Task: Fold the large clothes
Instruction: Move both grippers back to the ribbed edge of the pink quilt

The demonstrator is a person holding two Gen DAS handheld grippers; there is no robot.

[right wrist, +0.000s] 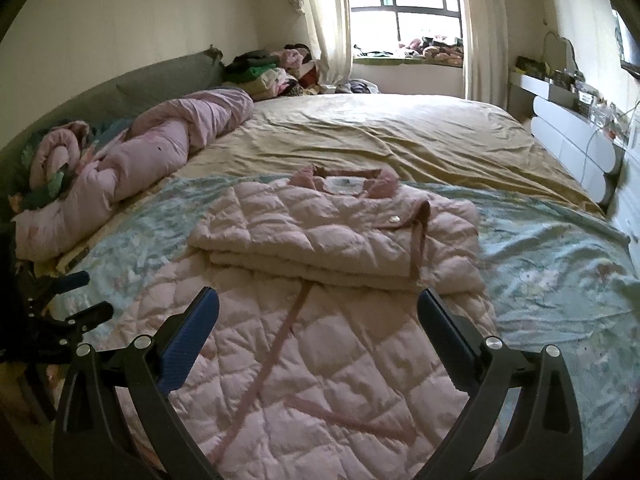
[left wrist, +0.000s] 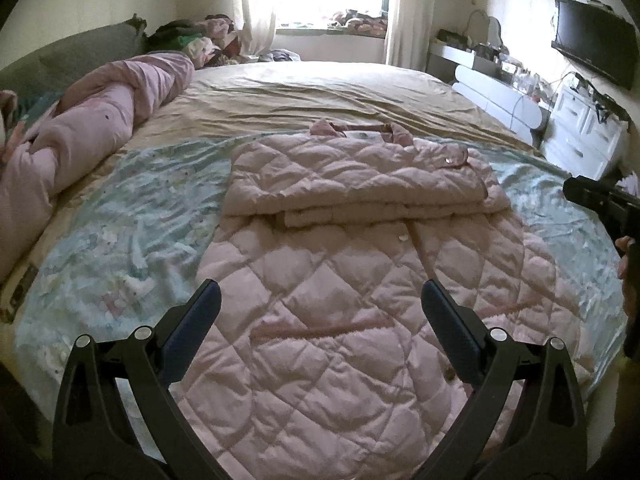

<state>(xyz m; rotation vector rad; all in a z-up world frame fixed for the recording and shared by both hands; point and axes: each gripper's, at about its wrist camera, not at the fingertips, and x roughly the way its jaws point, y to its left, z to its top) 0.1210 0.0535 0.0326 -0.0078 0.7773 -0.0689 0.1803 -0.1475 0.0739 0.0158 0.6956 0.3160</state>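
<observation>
The bed (left wrist: 380, 88) carries the pink coat (left wrist: 340, 280) on its near half, long axis running away from both grippers, sleeves folded across the chest, hem nearest. Left gripper (left wrist: 320, 324) and right gripper (right wrist: 318, 328) hover over the hem, jaws spread wide, holding nothing, about equally near.

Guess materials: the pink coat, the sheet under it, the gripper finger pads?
Pink quilted coat: looks like thin matte woven shell over puffy fill, judging by the diamond stitching and soft bulges; collar and trim look like a fuzzier darker pink fabric. Blue-green printed sheet: thin soft cloth, finely wrinkled. Finger pads: dark blue, finely ribbed, probably rubber or textured plastic; the arms look like black hard plastic.
</observation>
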